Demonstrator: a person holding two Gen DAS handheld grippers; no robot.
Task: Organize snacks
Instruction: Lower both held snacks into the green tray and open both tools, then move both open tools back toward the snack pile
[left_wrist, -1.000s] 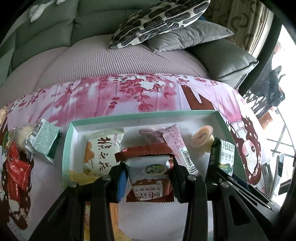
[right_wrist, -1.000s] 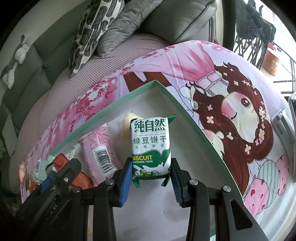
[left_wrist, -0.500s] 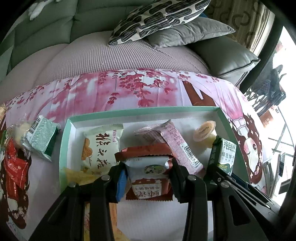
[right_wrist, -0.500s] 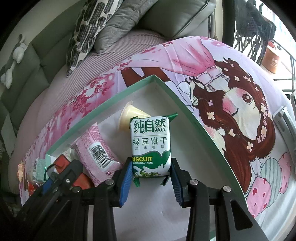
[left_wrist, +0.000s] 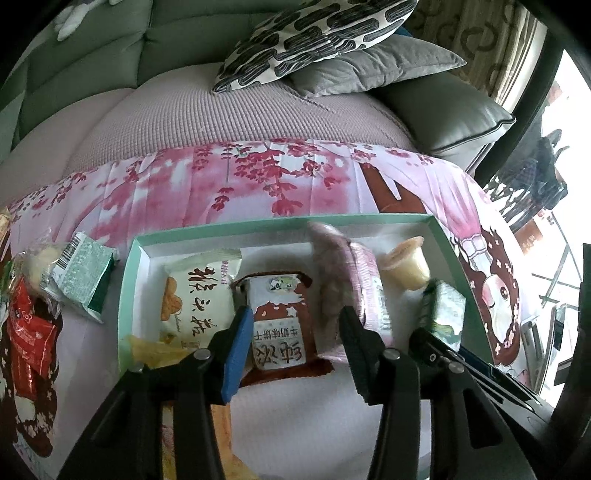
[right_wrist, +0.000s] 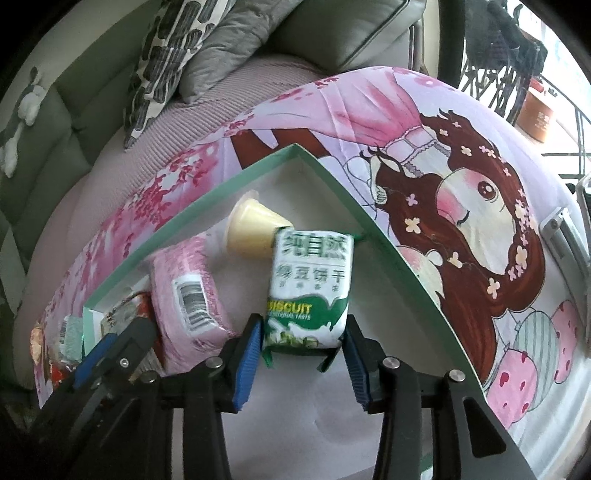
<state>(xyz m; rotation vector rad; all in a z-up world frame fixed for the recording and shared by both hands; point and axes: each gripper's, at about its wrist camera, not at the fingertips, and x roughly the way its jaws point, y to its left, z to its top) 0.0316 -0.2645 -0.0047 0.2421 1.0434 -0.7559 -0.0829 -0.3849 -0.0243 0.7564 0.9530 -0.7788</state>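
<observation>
A mint-green tray (left_wrist: 221, 228) (right_wrist: 255, 171) lies on the pink cloth. In it are a white chip-style packet (left_wrist: 197, 295), a pink packet (left_wrist: 351, 288) (right_wrist: 186, 291) and a jelly cup (left_wrist: 406, 264) (right_wrist: 253, 229). My left gripper (left_wrist: 291, 332) has opened around a brown-and-white biscuit packet (left_wrist: 279, 325) that lies in the tray between its jaws. My right gripper (right_wrist: 301, 343) has its jaws a little apart around a green-and-white biscuit packet (right_wrist: 310, 288) (left_wrist: 445, 314) at the tray's right side, against the cup.
Loose snacks lie left of the tray: a green packet (left_wrist: 83, 280), a red packet (left_wrist: 29, 339) and a clear-wrapped one (left_wrist: 35, 262). A yellow packet (left_wrist: 155, 349) lies at the tray's near-left edge. A sofa with cushions (left_wrist: 314, 37) stands behind.
Both grippers moved forward and down into the tray. The left jaws opened and let the brown packet drop flat. The right jaws loosened around the green packet.
</observation>
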